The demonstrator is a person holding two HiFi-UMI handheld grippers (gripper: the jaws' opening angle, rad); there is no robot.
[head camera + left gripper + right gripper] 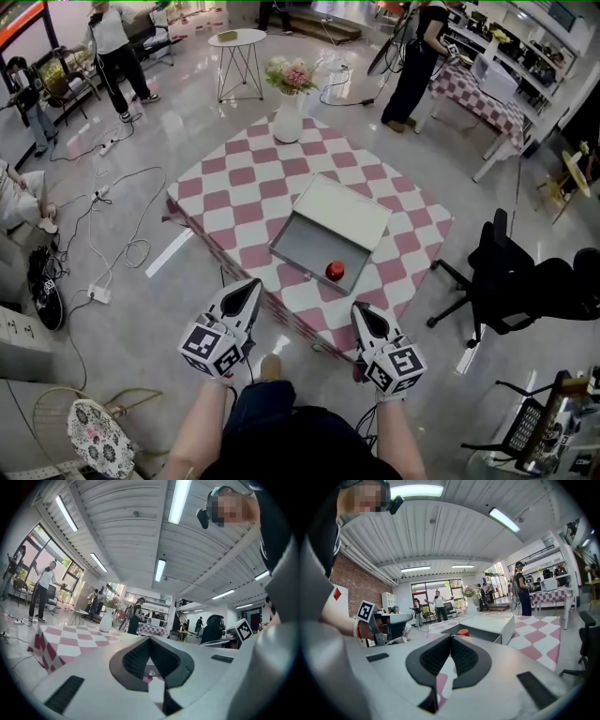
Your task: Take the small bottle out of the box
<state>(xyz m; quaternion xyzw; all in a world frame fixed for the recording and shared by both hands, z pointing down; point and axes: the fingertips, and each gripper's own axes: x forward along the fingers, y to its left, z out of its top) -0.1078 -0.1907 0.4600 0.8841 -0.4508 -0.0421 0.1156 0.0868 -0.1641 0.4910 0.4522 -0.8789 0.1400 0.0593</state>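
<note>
Head view, biggest first: grey glossy floor (141, 309) with cables lying on it at left, and people standing at the far edge of the room. Square table (234, 178) with a pink-and-white checked cloth sits centre frame, one corner pointing toward the person. Black office chair (497, 281) is right of the table, apart from it. Open grey box (302, 246) sits on the near right part of the cloth, with its white lid (342, 211) flipped open on the far side. White vase (288, 120) with flowers stands at the far corner of the table, well apart from the box. Left gripper (251, 287) and right gripper (359, 309) are held side by side at the person's side of the table, tips aimed at it and both clear of the box. Left gripper view shows its jaws pressed together at the tip with nothing between them. Right gripper view shows the same: jaws fully together and empty, box straight ahead past the tips. Small red bottle (335, 271) is inside the box, in the corner nearest the right gripper, touched by neither gripper. In the right gripper view only its red top shows over the box wall.
</note>
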